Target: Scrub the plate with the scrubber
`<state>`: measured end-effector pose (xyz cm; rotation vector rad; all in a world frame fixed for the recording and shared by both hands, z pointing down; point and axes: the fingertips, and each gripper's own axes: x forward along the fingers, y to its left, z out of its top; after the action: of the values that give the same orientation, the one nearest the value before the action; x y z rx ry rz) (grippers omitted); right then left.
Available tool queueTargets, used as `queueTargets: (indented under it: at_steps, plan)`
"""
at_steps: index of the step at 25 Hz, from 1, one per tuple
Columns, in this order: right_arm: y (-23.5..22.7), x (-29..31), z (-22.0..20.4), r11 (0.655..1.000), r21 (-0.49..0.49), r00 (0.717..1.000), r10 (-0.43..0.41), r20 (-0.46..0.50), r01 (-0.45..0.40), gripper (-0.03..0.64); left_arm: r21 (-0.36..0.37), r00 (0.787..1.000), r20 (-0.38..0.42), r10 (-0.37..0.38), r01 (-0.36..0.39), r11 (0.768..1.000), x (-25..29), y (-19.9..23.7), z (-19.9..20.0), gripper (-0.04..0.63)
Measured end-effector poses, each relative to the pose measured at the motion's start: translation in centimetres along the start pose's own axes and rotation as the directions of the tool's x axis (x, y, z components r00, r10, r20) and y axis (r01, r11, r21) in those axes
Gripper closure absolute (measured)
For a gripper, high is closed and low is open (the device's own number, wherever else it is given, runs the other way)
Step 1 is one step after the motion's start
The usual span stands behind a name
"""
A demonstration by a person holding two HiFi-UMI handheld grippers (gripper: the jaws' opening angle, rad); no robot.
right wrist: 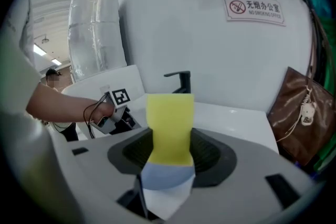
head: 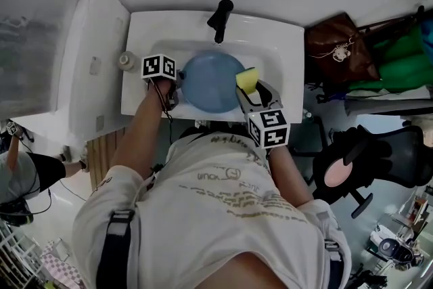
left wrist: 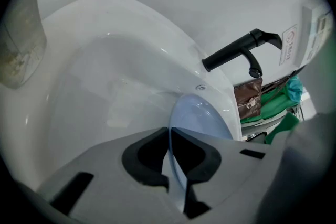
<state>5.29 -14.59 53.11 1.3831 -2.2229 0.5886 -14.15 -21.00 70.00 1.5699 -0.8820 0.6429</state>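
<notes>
A pale blue plate (head: 211, 81) is over the basin of the white sink (head: 284, 57), tilted up on edge. My left gripper (head: 169, 93) is at its left rim. In the left gripper view the plate (left wrist: 202, 120) runs edge-on between the pads, and the left gripper (left wrist: 170, 136) is shut on that rim. A yellow scrubber (head: 247, 80) stands by the plate's right edge, with my right gripper (head: 252, 93) shut on it. In the right gripper view the scrubber (right wrist: 169, 126) sticks up from the right gripper (right wrist: 169, 160). I cannot tell whether scrubber and plate touch.
A black faucet (head: 220, 18) stands at the sink's back edge, just behind the plate. A small round object (head: 126, 61) sits on the sink's left corner. A brown bag (head: 338, 47) hangs to the right, a black chair (head: 365, 166) stands below it, and a white cabinet (head: 88, 64) flanks the left.
</notes>
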Motion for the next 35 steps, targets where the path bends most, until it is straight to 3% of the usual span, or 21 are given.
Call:
queueTargets:
  at_steps: [5,9,13,20,28,33,35]
  plan:
    - [0.5,2.0,-2.0,0.998,0.055,0.993,0.015,-0.114,-0.009,0.399,0.072,0.996,0.087,-0.002,-0.004,0.997,-1.4,-1.7,0.5,0.558]
    - [-0.7,3.0,-3.8,0.993,0.092,0.975,-0.055,-0.216,0.077,0.399,0.091,0.989,0.151,-0.005,-0.009,0.996,-2.2,-2.9,0.5,0.558]
    - [-1.4,3.7,-5.4,0.973,0.189,0.947,-0.068,-0.314,0.133,0.399,0.128,0.978,0.210,0.009,-0.037,0.991,-3.1,-3.9,0.5,0.558]
    - [-2.0,4.4,-6.9,0.954,0.223,0.911,-0.100,-0.399,0.202,0.396,0.187,0.961,0.275,-0.021,-0.033,0.982,-4.4,-5.7,0.7,0.558]
    - [-4.2,4.9,-9.1,0.874,0.334,0.856,-0.157,-0.492,0.352,0.394,0.271,0.947,0.313,-0.069,-0.019,0.962,-5.2,-7.5,0.3,0.558]
    - [-4.9,5.8,-9.4,0.843,0.387,0.852,-0.147,-0.502,0.374,0.394,0.261,0.949,0.305,-0.080,-0.002,0.965,-5.0,-7.6,-0.2,0.558]
    - [-5.1,6.4,-9.0,0.846,0.381,0.855,-0.154,-0.495,0.373,0.394,0.263,0.949,0.301,-0.088,0.006,0.965,-5.0,-7.7,-0.3,0.557]
